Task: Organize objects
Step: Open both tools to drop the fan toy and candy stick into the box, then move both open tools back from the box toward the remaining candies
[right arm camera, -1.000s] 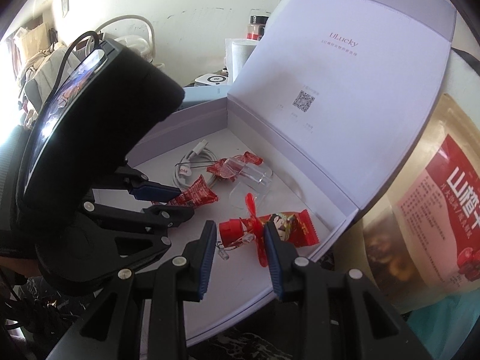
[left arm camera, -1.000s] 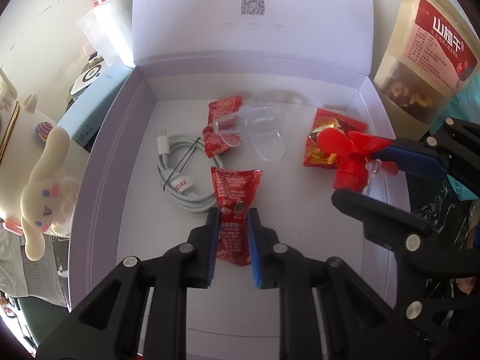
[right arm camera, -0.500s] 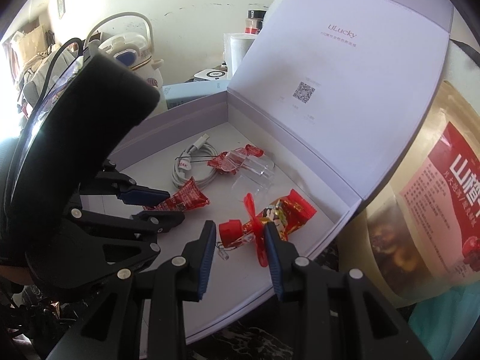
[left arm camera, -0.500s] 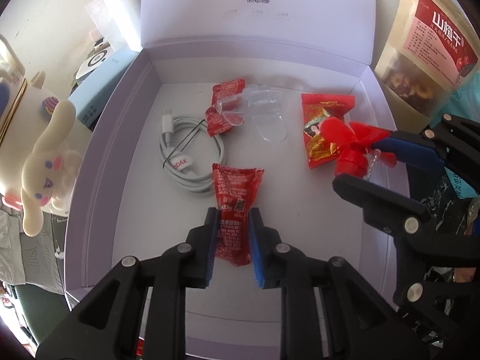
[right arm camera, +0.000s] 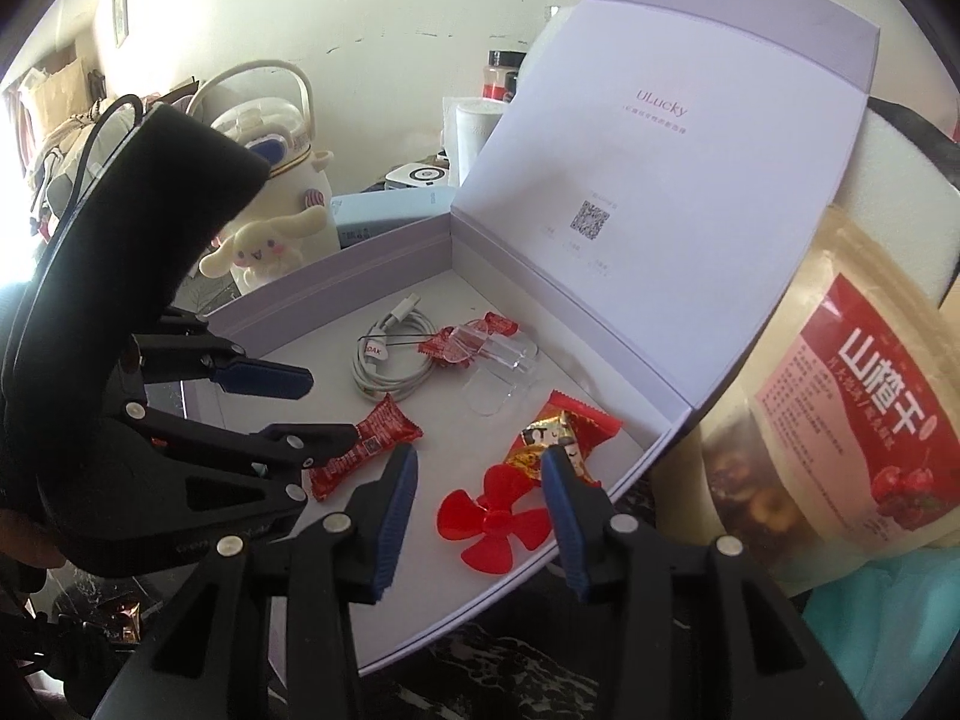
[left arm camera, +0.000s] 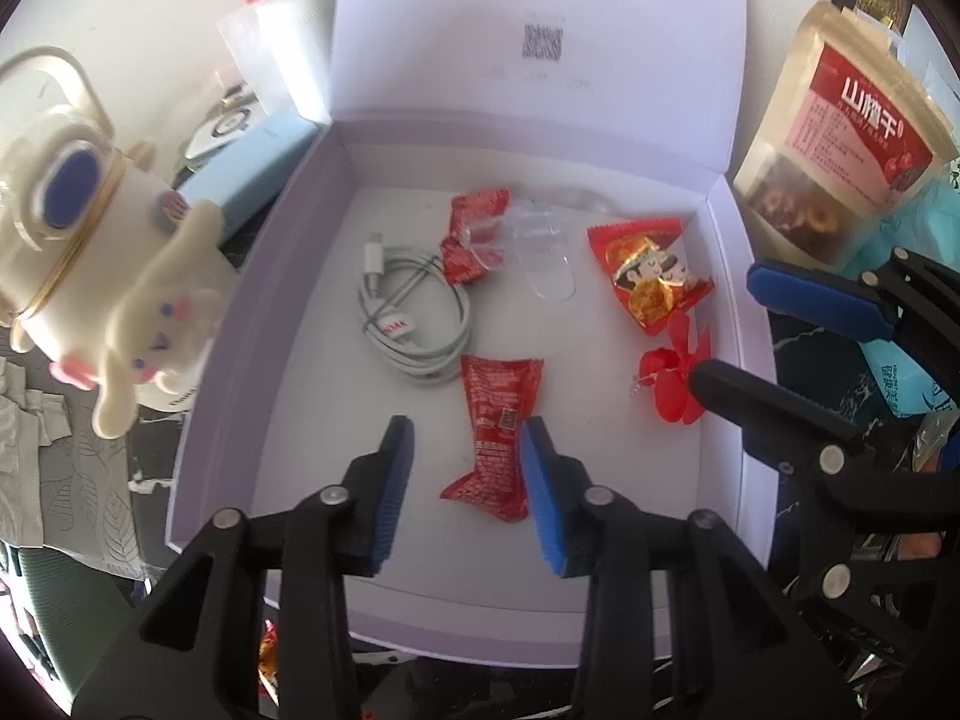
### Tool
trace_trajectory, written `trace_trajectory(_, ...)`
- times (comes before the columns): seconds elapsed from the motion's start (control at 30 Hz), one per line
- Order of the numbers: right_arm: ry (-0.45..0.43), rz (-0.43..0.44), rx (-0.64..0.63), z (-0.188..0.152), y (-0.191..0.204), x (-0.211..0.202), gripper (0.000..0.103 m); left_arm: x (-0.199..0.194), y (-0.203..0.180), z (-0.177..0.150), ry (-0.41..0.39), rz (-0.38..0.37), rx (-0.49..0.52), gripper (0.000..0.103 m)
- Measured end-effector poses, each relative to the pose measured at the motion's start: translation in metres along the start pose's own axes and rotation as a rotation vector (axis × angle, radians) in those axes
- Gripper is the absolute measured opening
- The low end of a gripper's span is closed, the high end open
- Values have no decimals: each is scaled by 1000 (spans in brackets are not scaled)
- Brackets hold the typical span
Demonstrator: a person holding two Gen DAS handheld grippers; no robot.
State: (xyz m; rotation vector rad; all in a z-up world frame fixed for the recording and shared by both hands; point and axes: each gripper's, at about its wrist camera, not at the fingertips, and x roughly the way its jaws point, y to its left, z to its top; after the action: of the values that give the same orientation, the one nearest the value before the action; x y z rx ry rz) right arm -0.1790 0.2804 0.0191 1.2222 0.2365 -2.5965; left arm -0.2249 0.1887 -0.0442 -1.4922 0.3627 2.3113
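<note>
An open lavender box (left arm camera: 240,324) holds the objects. A long red snack packet (left arm camera: 498,426) lies flat on its floor, and my left gripper (left arm camera: 467,444) stands open just above its near end, touching nothing. A red toy propeller (right arm camera: 492,519) lies near the box's right wall, below my open right gripper (right arm camera: 480,468), which grips nothing. The same propeller (left arm camera: 675,372) sits beside the right gripper (left arm camera: 726,324) in the left wrist view. The left gripper (right arm camera: 330,408) hovers over the red snack packet (right arm camera: 360,450).
Also in the box: a coiled white cable (left arm camera: 414,324), a small red packet (left arm camera: 474,234) under a clear plastic piece (left arm camera: 540,258), and a red-gold candy (left arm camera: 648,276). The lid (left arm camera: 540,30) stands upright behind. A dried-fruit bag (left arm camera: 840,144) stands right, a cream plush-covered jug (left arm camera: 96,264) left.
Both grippers have opened. The left let go of the long red packet and the right let go of the red propeller; both objects now lie on the box floor. The grippers pulled back slightly.
</note>
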Motion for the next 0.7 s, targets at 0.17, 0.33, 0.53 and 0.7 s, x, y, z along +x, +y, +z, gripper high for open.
trace_trajectory(0.17,-21,-12,0,0,2,-13,43,-14,4,-2,-33,7,-13,43)
trace_trajectory(0.33,-39,-24,7,-1,1,-24,43,-26,2,-5,-58,16,-11,46)
trace_trajectory(0.53,-62,-35,17,-4,3,-42,43,-45,2,-11,-93,20,-17,47)
trace_trajectory(0.7,-89,-46,21,-8,6,-60,43,-68,-1,-21,-126,29,-19,47)
